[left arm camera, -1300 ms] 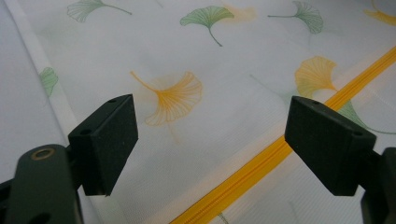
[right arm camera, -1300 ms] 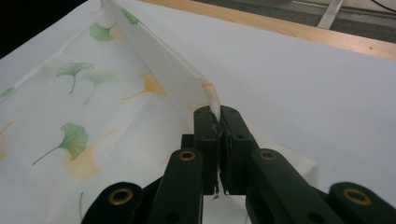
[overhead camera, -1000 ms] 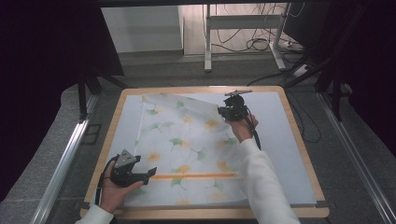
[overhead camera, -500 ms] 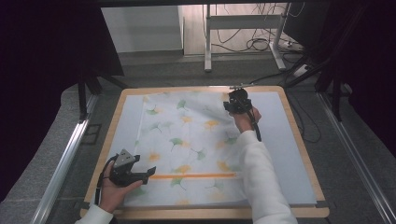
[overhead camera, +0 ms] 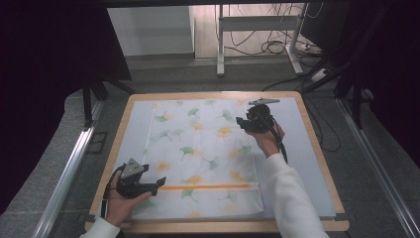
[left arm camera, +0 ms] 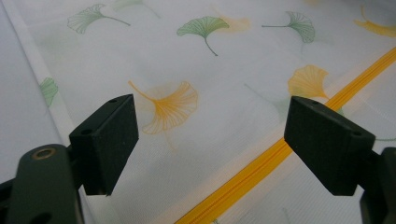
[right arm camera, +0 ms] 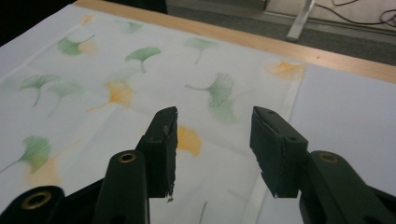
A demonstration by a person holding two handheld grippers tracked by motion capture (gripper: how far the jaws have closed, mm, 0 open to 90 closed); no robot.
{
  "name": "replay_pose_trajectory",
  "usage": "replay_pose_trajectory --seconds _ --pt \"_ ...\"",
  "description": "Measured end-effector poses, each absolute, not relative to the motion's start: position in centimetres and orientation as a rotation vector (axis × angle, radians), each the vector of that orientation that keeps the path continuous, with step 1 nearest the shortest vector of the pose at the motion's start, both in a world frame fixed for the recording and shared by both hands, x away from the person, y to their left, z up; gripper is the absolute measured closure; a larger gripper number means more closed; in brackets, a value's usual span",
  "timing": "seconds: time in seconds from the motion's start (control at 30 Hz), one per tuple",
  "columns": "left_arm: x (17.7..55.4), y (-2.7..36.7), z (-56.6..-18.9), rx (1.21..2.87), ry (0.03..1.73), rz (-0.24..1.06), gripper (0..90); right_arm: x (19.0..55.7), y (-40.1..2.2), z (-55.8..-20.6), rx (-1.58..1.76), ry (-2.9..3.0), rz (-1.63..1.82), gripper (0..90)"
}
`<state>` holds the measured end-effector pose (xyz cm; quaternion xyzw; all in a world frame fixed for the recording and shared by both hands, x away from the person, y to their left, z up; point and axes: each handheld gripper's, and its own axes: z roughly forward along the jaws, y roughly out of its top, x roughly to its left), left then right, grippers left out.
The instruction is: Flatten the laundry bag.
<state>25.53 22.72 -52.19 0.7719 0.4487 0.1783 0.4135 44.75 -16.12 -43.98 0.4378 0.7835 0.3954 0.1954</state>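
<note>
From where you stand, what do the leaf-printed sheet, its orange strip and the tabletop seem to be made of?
The white leaf-printed sheet looks like thin, matte, slightly sheer fabric with a fine weave. The orange strip looks like a plastic or nylon zipper, ridged down its middle. The pale tabletop rim looks like smooth light wood.

A wooden-edged table (overhead camera: 317, 148) topped with a pale sheet (overhead camera: 297, 148) stands on grey floor (overhead camera: 237, 79), with a metal rail (overhead camera: 69, 173) along its left side, a white metal stand (overhead camera: 257, 29) beyond it, tangled cables (overhead camera: 267, 47) on the floor and dark curtains (overhead camera: 49, 64) at either side.
</note>
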Motion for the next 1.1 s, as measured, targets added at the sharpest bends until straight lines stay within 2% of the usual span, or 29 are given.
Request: replay_pose_trajectory --seconds 0.7,1.1 --pt "25.6 22.6 -52.3 1.95 1.145 0.459 17.7 35.1 -20.3 -45.2 1.138 2.344 1.224 47.7" --pt "25.5 22.5 -52.3 1.957 1.144 0.462 17.6 30.7 -20.4 -46.5 1.06 2.409 1.252 47.7"
